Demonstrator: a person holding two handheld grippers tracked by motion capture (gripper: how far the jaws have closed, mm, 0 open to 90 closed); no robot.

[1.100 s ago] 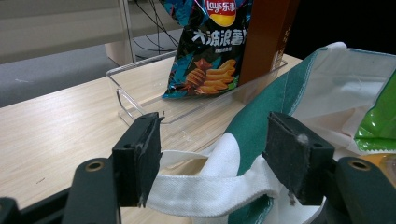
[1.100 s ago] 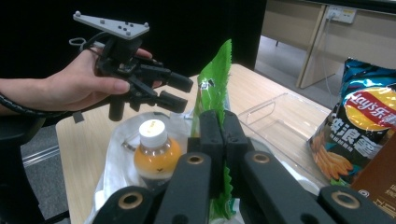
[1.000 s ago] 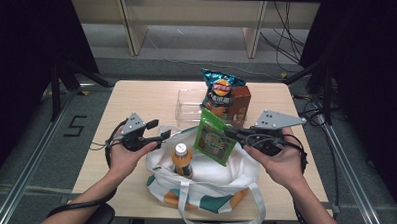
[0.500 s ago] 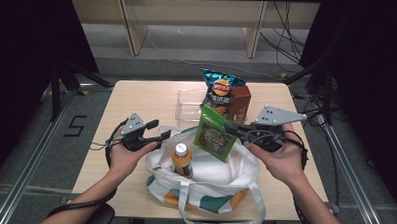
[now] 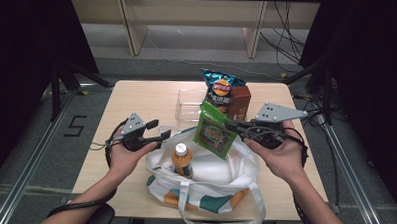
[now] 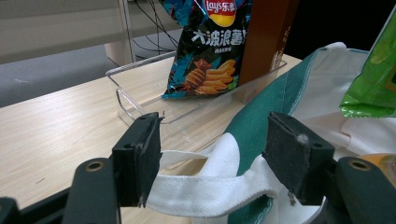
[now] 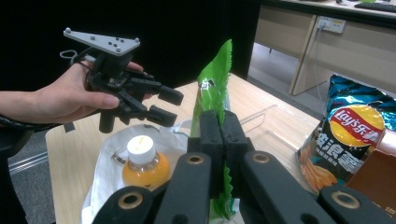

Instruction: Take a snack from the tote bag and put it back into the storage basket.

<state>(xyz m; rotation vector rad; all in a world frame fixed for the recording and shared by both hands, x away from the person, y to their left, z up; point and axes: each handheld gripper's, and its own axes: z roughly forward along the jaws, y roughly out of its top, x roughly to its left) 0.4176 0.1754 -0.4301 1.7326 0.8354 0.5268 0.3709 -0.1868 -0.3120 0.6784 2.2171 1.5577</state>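
While left gripper [image 5: 161, 135] gapes, right gripper [image 5: 229, 125] pinches green packet [image 5: 214, 133].

one tote bag [image 5: 204, 184], one juice bottle [image 5: 183, 160], two snack packets [image 5: 215, 130] [image 5: 218, 90], one brown box [image 5: 238, 101], one clear tray [image 5: 189, 102].

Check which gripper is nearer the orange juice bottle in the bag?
Left. The left gripper, open, sits just left of the orange juice bottle, at the tote bag rim. The right gripper is up and right of it, clamping the green packet.

Your right gripper [image 5: 234, 127] pinches a green packet [image 5: 214, 133] above the tote bag [image 5: 209, 180], beside an orange bottle [image 5: 183, 160].
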